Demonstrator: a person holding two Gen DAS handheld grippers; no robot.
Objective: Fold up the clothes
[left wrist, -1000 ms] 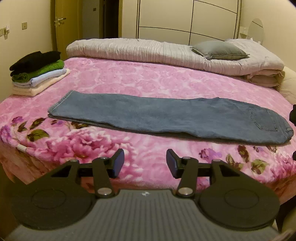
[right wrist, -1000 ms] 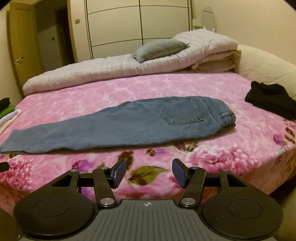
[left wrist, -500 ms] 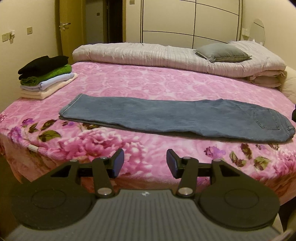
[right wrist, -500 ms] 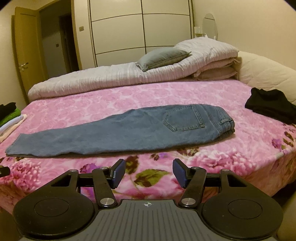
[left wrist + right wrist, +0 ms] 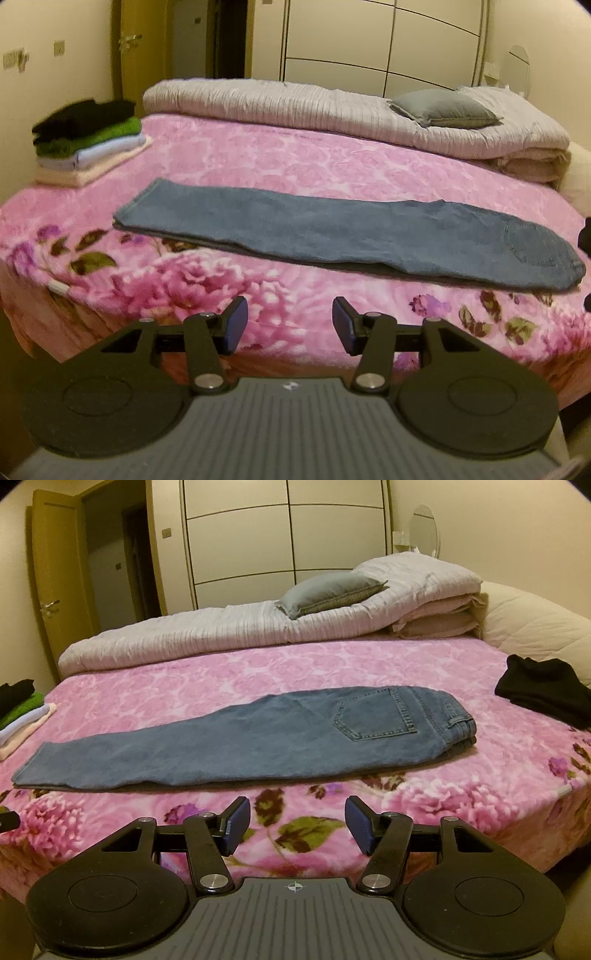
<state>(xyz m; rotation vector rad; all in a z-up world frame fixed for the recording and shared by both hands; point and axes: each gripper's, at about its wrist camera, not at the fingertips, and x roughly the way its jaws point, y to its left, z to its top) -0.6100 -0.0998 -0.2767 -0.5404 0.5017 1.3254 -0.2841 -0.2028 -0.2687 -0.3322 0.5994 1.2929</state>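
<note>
A bed [image 5: 258,155] under a plush pink floral blanket is seen in both views, with a ribbed quilt [image 5: 295,107] and a grey pillow [image 5: 328,592] at its far side. Jeans [image 5: 236,746], folded lengthwise into 1 long denim strip, are laid flat across the blanket. A crumpled black garment [image 5: 546,690] is shown only by the right view; the full 4-layer stack [image 5: 88,140] only by the left. The left gripper [image 5: 290,323] and right gripper [image 5: 297,825] are held spread, nothing between the pads.

Bed [image 5: 258,664] bears jeans [image 5: 258,738] (folded lengthwise, seemingly).
</note>
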